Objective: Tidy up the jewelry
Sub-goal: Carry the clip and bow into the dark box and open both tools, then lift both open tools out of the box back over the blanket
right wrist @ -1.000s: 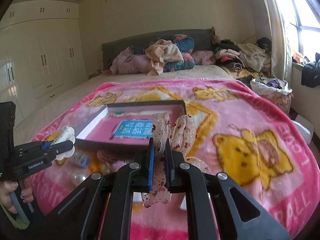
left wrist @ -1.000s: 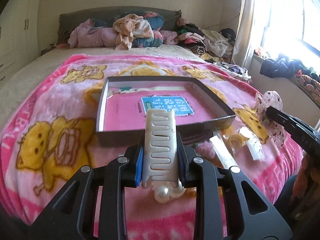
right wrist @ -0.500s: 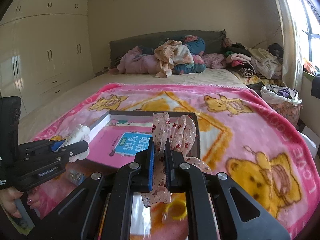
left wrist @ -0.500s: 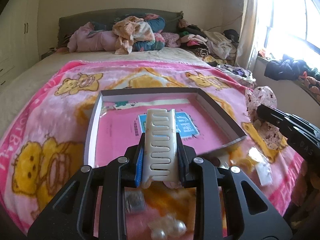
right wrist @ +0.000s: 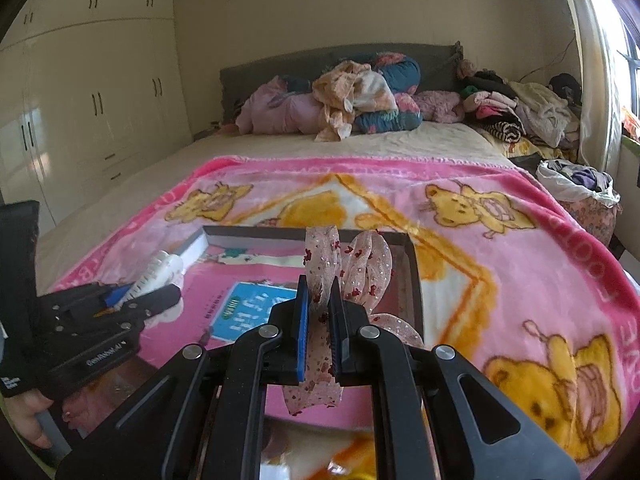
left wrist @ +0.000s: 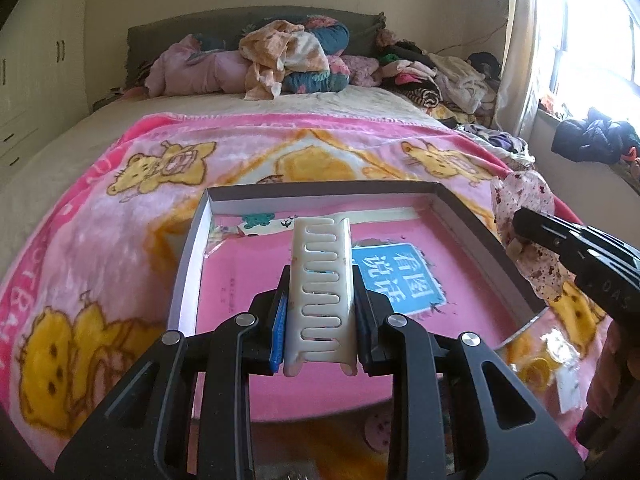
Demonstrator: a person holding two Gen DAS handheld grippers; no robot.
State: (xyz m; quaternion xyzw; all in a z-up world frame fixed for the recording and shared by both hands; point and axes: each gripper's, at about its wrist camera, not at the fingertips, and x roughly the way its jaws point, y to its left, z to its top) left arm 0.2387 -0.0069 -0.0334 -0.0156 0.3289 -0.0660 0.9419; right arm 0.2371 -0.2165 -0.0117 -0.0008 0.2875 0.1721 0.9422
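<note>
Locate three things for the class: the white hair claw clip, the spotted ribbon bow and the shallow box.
white hair claw clip [left wrist: 322, 292], left wrist view, toothed face.
spotted ribbon bow [right wrist: 366, 264], right wrist view, upper loop.
shallow box [left wrist: 320, 190], left wrist view, far wall.

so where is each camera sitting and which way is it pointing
Left wrist: sits on the left tongs, looking forward over the shallow box toward the headboard; its own tongs, shut on a white hair comb, fill the foreground, with the right tongs at the right edge.
Right wrist: sits on the right tongs, facing the same way; shut on a pink ribbon bow, with the left tongs and a hand at left.
Shared: box, comb, bow, pink bear blanket.
</note>
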